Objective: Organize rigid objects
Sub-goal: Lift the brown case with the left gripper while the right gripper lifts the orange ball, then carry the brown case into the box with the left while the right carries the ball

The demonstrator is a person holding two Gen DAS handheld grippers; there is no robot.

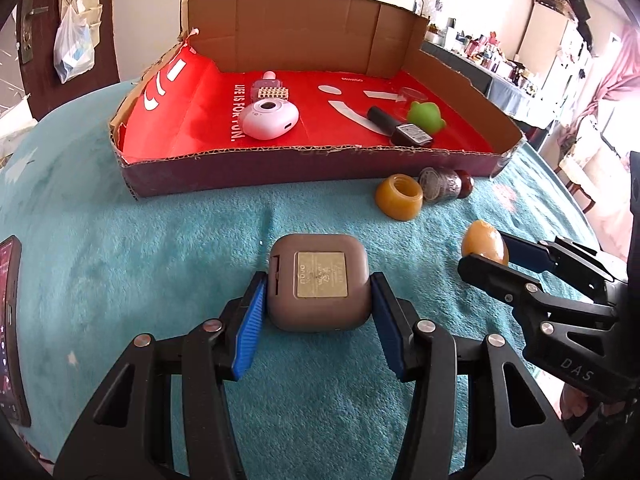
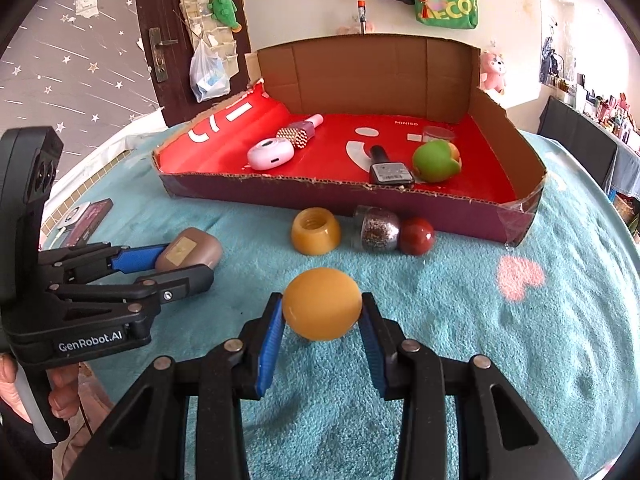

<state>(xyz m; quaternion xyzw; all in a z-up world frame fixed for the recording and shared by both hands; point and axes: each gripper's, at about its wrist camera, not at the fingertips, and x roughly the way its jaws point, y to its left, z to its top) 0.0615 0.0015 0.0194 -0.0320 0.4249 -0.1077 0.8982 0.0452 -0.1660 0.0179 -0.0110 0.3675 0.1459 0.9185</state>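
A rounded, square, matte taupe case (image 1: 318, 282) is clamped between the blue ribbed pads of the left gripper (image 1: 318, 300), its flat face with a pale gold label turned up and its edges roughly in line with the fingers; being nearly square, it shows no clear long axis. The gripper is held angled down over a fluffy teal towel (image 1: 160, 248), and in the right wrist view part of a hand (image 2: 60, 392) is seen wrapped round its handle.

To the right, a smooth, glossy amber egg-shaped piece (image 2: 322, 303) is gripped between the narrow-set pads of the right gripper (image 2: 322, 320), with its long axis lying across the jaws from pad to pad. This gripper is likewise tilted downward.

Ahead of the right jaws, three things are laid on the towel just in front of the box wall: a translucent amber cup-shaped piece (image 2: 316, 230) with its threaded opening turned up and toward the camera, a glitter-filled bottle (image 2: 376, 227) on its side, and a polished red ball (image 2: 416, 236) touching it.

Beyond both jaws, a shallow cardboard box (image 2: 304, 192) lined in red is seen. Inside it, from left to right, are a white rounded device (image 2: 269, 154), a pink studded piece (image 2: 298, 132), a dark bottle (image 2: 386, 166) lying with its cap pointing away, and a green rounded toy (image 2: 434, 162).
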